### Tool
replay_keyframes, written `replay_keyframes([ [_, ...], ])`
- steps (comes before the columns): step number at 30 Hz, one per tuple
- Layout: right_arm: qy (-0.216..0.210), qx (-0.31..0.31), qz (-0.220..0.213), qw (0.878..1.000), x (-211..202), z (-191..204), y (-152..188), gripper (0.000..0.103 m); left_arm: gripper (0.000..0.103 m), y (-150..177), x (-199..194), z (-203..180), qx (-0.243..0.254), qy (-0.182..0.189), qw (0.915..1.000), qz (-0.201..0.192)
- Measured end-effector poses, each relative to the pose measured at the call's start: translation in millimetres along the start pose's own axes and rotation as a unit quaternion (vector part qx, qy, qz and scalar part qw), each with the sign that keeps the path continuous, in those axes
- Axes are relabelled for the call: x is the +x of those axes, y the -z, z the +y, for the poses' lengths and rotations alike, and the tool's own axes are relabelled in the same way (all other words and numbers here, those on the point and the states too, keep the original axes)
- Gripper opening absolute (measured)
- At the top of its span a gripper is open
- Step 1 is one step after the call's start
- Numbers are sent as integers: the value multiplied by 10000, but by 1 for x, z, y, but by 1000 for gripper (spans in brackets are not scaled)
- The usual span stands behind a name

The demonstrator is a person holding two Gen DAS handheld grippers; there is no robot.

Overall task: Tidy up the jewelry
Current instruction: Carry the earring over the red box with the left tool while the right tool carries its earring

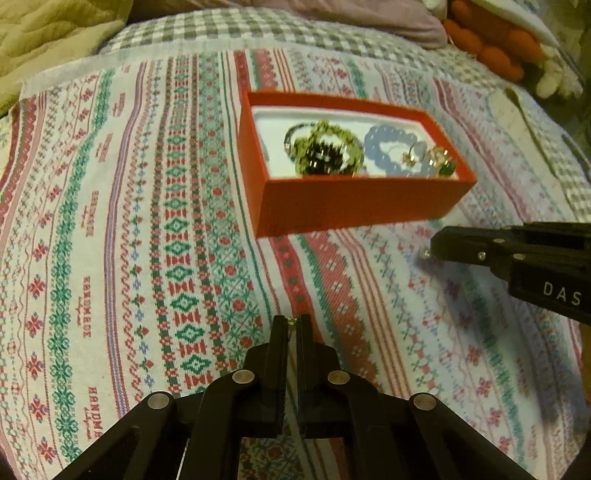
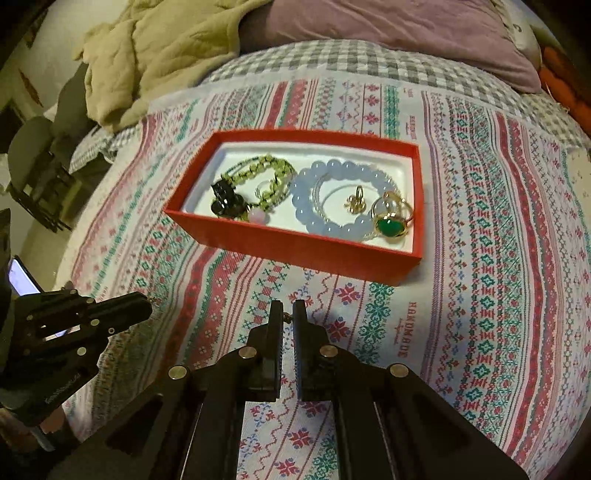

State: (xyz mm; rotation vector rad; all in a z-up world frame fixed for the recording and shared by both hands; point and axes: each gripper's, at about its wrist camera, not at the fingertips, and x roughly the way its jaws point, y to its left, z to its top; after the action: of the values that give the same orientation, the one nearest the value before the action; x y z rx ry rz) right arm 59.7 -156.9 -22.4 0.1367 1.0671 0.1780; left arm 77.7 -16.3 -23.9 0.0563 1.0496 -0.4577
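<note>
A red box point(image 1: 354, 206) with a white lining sits on the patterned cloth. It holds a green bead bracelet point(image 2: 266, 173), dark beads point(image 2: 225, 195), a pale blue bead bracelet point(image 2: 332, 199), a small gold charm point(image 2: 355, 202) and a gold ring with a green stone point(image 2: 389, 223). My left gripper point(image 1: 293, 322) hovers over the cloth in front of the box, shut on a tiny gold piece point(image 1: 291, 322). My right gripper point(image 2: 288, 314) is also in front of the box and shut on a tiny gold piece point(image 2: 286, 316). Each gripper shows in the other's view: right gripper point(image 1: 430, 251), left gripper point(image 2: 147, 301).
A patterned woven cloth point(image 2: 480, 295) covers a checked bedspread point(image 2: 332, 59). A beige blanket point(image 2: 166, 48) and a purple pillow point(image 2: 406, 33) lie behind the box. Orange plush point(image 1: 491, 48) sits at the far right. A lit phone screen point(image 2: 22, 280) is at the left edge.
</note>
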Motion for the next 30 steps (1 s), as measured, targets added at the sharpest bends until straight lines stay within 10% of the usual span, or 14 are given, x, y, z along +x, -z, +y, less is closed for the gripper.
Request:
replay_keyframes([
  [30,-153,541,-648,9963,-27,-34,-53,5,0,-87,16,-28,-101,426,9955,-835],
])
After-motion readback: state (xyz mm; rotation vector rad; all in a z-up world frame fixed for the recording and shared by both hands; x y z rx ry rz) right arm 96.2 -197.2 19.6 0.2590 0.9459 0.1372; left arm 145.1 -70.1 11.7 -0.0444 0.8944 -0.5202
